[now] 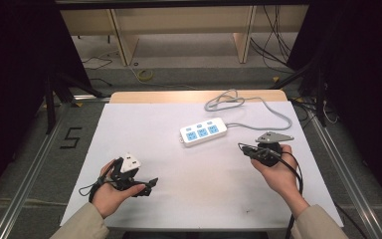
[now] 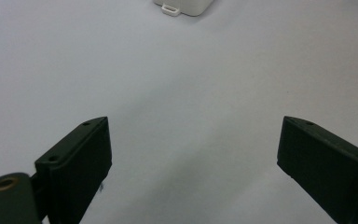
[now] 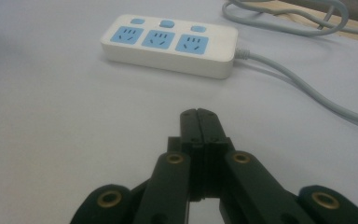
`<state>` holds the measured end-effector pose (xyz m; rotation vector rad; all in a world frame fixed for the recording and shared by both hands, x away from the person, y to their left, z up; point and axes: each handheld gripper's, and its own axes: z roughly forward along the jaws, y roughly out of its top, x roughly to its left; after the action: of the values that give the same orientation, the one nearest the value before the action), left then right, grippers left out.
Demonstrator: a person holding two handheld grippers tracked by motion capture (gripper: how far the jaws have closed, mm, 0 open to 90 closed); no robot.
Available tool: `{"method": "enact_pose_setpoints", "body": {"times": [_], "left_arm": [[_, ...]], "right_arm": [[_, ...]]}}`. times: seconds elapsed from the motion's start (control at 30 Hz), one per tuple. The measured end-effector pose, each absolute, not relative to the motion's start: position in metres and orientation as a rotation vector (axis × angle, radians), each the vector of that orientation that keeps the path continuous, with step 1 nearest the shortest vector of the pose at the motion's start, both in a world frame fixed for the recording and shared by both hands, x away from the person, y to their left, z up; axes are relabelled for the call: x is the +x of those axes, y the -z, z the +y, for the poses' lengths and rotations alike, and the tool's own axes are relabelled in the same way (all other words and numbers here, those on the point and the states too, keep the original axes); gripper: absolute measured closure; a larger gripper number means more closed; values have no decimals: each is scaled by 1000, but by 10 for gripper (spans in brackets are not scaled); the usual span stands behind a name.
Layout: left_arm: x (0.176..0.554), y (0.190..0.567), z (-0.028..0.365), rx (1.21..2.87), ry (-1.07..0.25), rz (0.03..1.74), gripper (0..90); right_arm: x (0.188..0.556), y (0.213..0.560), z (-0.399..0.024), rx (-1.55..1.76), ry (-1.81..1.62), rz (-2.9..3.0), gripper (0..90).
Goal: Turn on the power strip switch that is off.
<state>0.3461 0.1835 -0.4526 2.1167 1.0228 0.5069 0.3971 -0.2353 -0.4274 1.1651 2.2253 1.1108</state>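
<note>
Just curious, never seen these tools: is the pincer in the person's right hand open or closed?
Closed. In the right gripper view, the right gripper has its two black jaws pressed flat together with nothing between them, pointing toward the white power strip.

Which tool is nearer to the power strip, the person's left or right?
Right. The right tool lies just right of the power strip, slightly nearer the person; the left tool sits farther away, toward the near-left.

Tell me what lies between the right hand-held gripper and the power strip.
Nothing: in the right gripper view, bare white tabletop stretches from the shut right hand-held gripper to the power strip.
</note>
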Motion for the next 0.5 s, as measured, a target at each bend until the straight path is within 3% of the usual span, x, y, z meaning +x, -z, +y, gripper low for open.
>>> {"method": "enact_pose_setpoints", "body": {"times": [0.5], "left_arm": [[346, 452, 184, 2116, -508, 1022, 96]], "right_arm": [[407, 427, -223, 1153, -1103, 2245, 900]]}}
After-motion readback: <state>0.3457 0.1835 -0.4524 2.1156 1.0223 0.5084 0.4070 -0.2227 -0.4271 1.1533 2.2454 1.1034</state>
